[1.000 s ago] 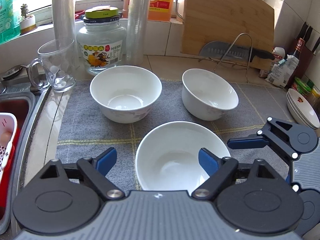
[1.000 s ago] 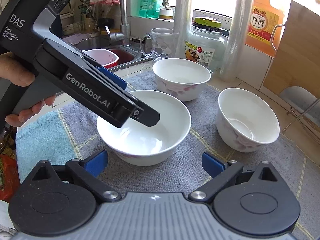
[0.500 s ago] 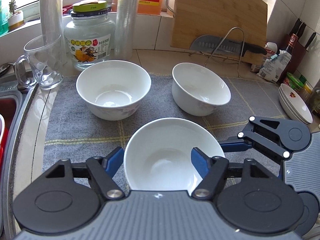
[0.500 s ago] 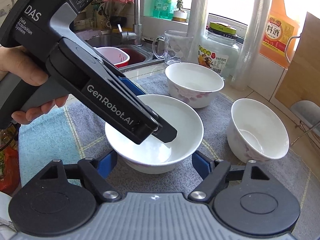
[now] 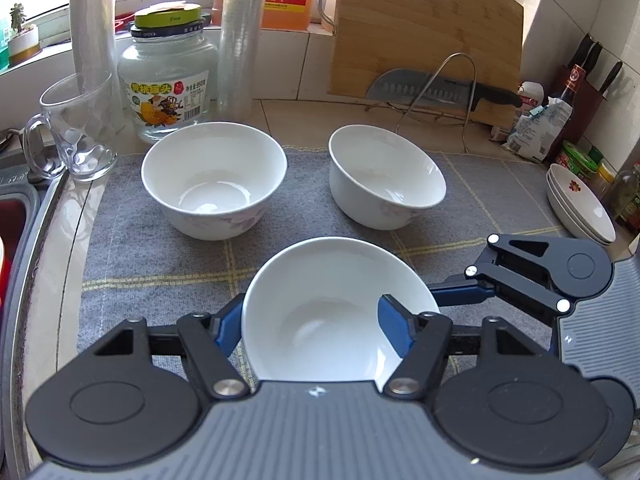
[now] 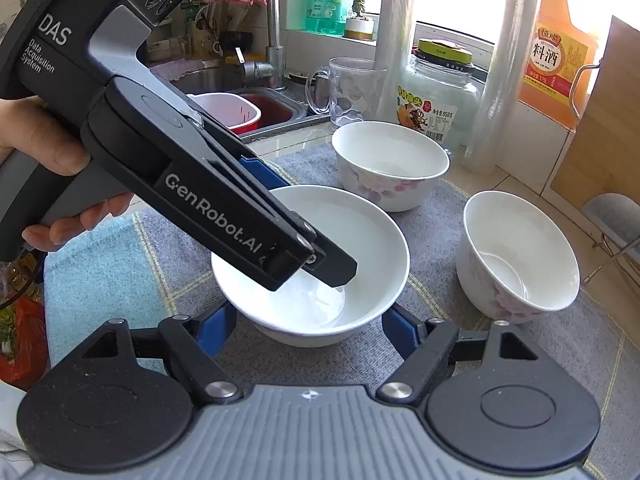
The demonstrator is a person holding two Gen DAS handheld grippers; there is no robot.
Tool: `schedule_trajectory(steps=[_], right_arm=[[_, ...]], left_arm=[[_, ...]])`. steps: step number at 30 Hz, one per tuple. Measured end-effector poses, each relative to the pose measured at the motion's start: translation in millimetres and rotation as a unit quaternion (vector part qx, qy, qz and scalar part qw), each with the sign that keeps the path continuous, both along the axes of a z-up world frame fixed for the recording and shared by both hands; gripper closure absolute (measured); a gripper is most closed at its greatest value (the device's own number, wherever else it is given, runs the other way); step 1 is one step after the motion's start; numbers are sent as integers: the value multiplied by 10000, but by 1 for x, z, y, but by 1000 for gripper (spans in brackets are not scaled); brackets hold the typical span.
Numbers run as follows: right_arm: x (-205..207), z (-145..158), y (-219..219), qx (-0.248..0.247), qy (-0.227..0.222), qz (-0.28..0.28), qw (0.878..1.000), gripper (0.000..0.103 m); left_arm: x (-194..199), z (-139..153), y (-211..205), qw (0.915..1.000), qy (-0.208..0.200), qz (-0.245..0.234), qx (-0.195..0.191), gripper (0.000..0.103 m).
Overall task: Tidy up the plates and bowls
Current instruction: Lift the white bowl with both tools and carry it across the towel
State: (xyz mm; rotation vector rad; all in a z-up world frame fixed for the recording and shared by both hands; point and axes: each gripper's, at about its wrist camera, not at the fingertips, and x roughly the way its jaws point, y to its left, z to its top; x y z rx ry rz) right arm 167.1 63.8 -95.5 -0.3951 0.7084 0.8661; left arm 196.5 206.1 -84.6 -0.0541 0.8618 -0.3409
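Three white ceramic bowls sit on grey checked mat (image 5: 120, 256) on tabletop: nearest bowl (image 5: 332, 312), back-left bowl (image 5: 214, 178), back-right bowl (image 5: 384, 178). Left gripper (image 5: 310, 326) spread, one finger inside nearest bowl, one outside its rim. Right gripper (image 6: 308, 328) spread, straddling it.

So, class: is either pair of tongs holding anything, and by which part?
Nothing is held: left tongs, open, straddle the rim of the near bowl; right tongs open too.
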Motion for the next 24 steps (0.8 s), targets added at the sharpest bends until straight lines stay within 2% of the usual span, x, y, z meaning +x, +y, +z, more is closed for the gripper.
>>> schedule_trajectory(steps=[10, 24], right_arm=[[-14, 11, -21, -15, 54, -147, 9999, 20], [-35, 22, -78, -29, 82, -716, 9974, 20]], left_arm=[[-11, 7, -21, 9997, -41, -235, 50, 35], [-16, 17, -83, 9963, -150, -841, 63, 35]])
